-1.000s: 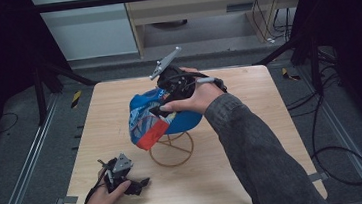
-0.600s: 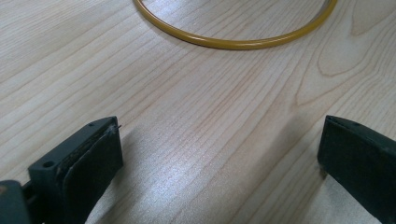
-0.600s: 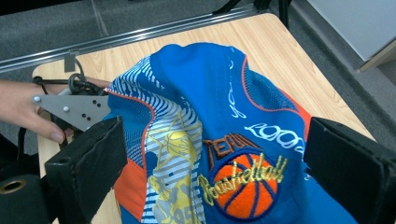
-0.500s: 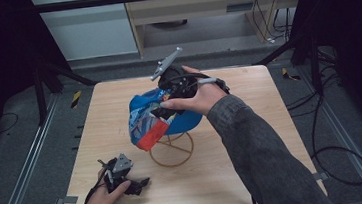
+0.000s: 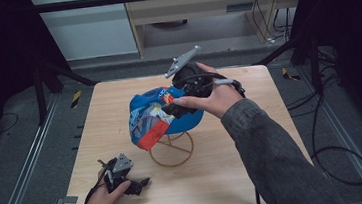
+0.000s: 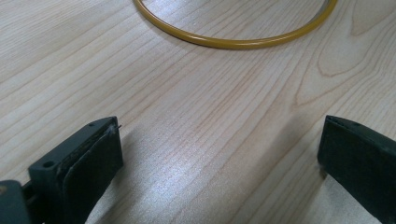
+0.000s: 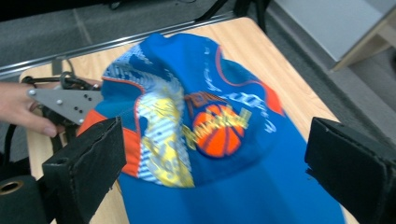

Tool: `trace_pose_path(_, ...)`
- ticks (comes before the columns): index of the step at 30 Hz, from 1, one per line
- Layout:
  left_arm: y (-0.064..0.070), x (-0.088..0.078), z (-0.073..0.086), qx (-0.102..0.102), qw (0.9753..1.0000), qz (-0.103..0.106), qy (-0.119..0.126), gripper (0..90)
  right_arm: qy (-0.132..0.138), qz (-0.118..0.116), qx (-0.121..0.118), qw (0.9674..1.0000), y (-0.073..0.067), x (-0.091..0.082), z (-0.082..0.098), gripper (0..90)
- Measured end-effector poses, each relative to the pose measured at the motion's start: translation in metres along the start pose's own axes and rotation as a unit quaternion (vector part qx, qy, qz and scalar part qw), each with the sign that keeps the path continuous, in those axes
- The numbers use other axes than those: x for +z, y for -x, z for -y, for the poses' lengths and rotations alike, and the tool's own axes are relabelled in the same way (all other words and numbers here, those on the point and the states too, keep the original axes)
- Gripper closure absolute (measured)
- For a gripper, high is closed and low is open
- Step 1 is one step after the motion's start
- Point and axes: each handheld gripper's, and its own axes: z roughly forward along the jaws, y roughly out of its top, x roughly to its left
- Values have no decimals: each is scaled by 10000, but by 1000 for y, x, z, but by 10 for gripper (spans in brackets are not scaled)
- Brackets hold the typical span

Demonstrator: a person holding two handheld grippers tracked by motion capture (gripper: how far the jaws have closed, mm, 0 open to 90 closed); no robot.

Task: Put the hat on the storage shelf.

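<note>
Right gripper (image 5: 179, 106) hovers over the blue cap (image 5: 163, 116) on the yellow wire stand (image 5: 171, 150), jaws spread wide, probably not touching. Left gripper (image 5: 126, 180) rests on the table (image 5: 255, 165), jaws also apart.

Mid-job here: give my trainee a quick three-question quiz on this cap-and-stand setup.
1. True or false: the right gripper has its fingers clamped on the blue cap.
2. What does the cap rest on: A) bare table, B) gold wire stand, C) a box?
3. Where does the left gripper rest?

Key:
1. False; the fingers stand wide apart above the cap.
2. B.
3. On the wooden table near its front left corner, fingers open, short of the stand's ring.
</note>
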Motion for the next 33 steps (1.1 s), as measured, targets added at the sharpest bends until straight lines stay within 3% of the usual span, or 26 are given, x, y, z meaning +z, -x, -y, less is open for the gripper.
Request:
trace_pose_path(5, 0, 0, 0, 7, 10000, 3, -7, 0, 139, 249, 167, 9995, 12, -19, 12, 50)
trace_pose_path(12, 0, 0, 0, 1, 10000, 8, -6, 0, 298, 428, 310, 9982, 21, -43, 25, 54)
trace_pose_path(19, 0, 0, 0, -1, 10000, 6, -5, 0, 418, 663, 558, 9954, 30, -67, 51, 60)
trace_pose_path(33, 0, 0, 0, -1, 10000, 6, -4, 0, 417, 1070, 884, 9894, 47, -81, 93, 63)
